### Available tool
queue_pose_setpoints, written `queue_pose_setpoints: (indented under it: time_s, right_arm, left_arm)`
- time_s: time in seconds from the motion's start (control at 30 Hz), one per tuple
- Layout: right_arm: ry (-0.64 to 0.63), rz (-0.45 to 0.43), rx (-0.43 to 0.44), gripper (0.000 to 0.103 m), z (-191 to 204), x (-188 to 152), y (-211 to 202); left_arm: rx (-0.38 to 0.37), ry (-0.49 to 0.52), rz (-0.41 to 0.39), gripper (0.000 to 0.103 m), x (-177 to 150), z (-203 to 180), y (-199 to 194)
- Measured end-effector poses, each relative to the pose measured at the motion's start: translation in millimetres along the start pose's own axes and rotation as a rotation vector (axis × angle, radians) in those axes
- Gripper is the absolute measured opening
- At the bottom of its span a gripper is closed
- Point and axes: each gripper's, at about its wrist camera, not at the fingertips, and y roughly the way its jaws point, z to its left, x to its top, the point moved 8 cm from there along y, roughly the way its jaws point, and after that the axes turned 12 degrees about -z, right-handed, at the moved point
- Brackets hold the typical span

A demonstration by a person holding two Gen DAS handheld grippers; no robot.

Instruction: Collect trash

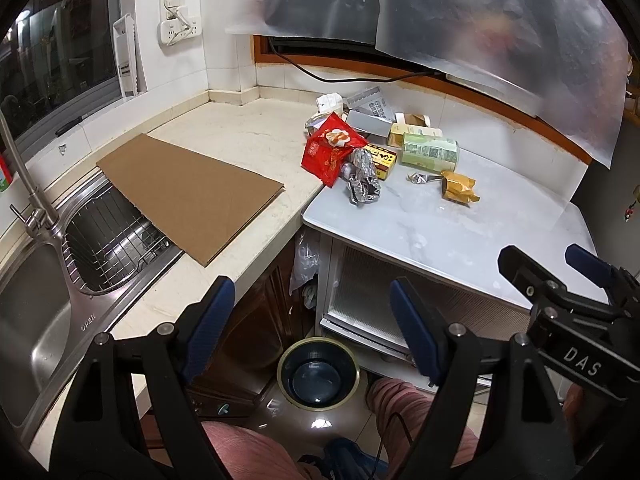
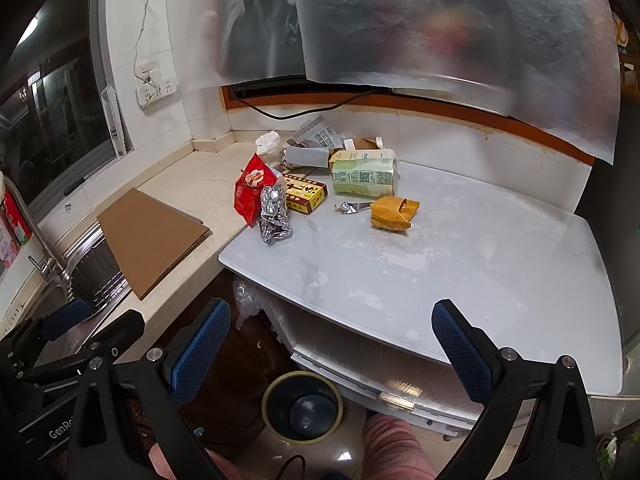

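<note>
A pile of trash lies at the back of the white marble table (image 2: pixel 440 280): a red snack bag (image 2: pixel 252 192), crumpled silver foil (image 2: pixel 274 216), a yellow box (image 2: pixel 306 196), a green carton (image 2: pixel 362 178), a brown-yellow wrapper (image 2: pixel 394 213), a small foil scrap (image 2: pixel 348 208) and grey boxes (image 2: pixel 308 156). The pile also shows in the left wrist view, with the red bag (image 1: pixel 332 148) and the foil (image 1: pixel 362 178). A dark round bin (image 2: pixel 302 406) stands on the floor below the table edge. My left gripper (image 1: pixel 312 324) and right gripper (image 2: pixel 332 344) are both open and empty, held above the bin, well short of the trash.
A flat cardboard sheet (image 1: pixel 188 192) lies on the beige counter, overhanging a steel sink (image 1: pixel 36 312) with a wire rack and tap. Translucent plastic sheets (image 2: pixel 440 20) hang above the table. The person's pink-clad legs (image 2: pixel 396 448) are beside the bin. A wall socket (image 1: pixel 176 24) with cables is behind.
</note>
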Motion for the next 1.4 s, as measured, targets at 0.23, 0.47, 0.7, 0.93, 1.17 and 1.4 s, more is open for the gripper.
queue_pose_setpoints:
  time_s: [0.23,0.47,0.7,0.93,1.17,1.4]
  right_arm:
    - [0.006,0.000,0.004,0.102,0.4,0.3,-0.3]
    - [0.006,-0.002,0.011,0.102,2.3,1.1,1.3]
    - [0.010,-0.003,0.000,0.102,-3.0,4.2,6.2]
    - [0.018,0.003,-0.009,0.102,-10.7,9.9,18.1]
    - [0.021,0.008,-0.018,0.102,-17.5,13.2,38.4]
    - [0.076,-0.021,0.008,0.102,-34.2,23.7,70.8]
  left_arm:
    - [-0.003,-0.004,0.004,0.078,1.0,-1.7,0.6]
    - [-0.006,-0.007,0.005,0.078,2.8,-1.9,1.9]
    - [-0.014,-0.008,0.006,0.078,7.0,-6.6,8.0]
    - [-0.018,-0.007,0.010,0.078,10.4,-8.1,16.3]
    - [-0.030,-0.004,0.018,0.078,17.5,-13.1,38.1]
    - [-0.058,0.002,0.009,0.078,34.2,-22.5,73.7]
